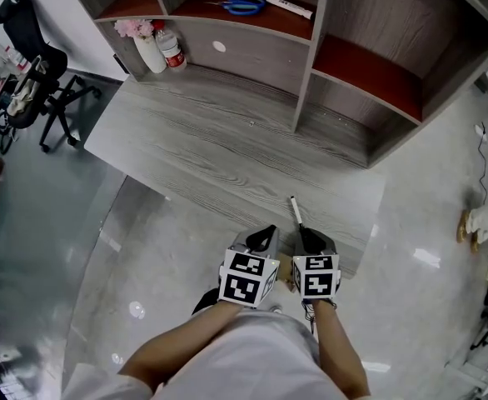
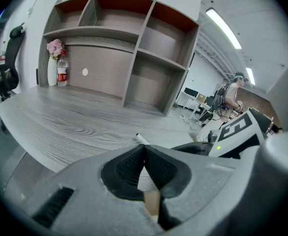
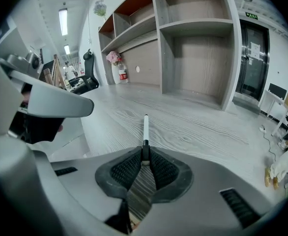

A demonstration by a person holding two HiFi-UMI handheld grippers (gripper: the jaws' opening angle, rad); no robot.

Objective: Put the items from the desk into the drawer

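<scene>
Right gripper view: pen (image 3: 145, 127) between tongs (image 3: 145, 155)

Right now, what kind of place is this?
Likely an office or workroom: a grey wooden desk with open shelves, a black office chair beside it, and scissors on a shelf.

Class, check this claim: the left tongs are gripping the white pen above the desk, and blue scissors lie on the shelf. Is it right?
One slip: the right tongs grip the white pen, as the right gripper view shows; the left tongs are shut on nothing. The blue scissors do lie on the shelf.
</scene>
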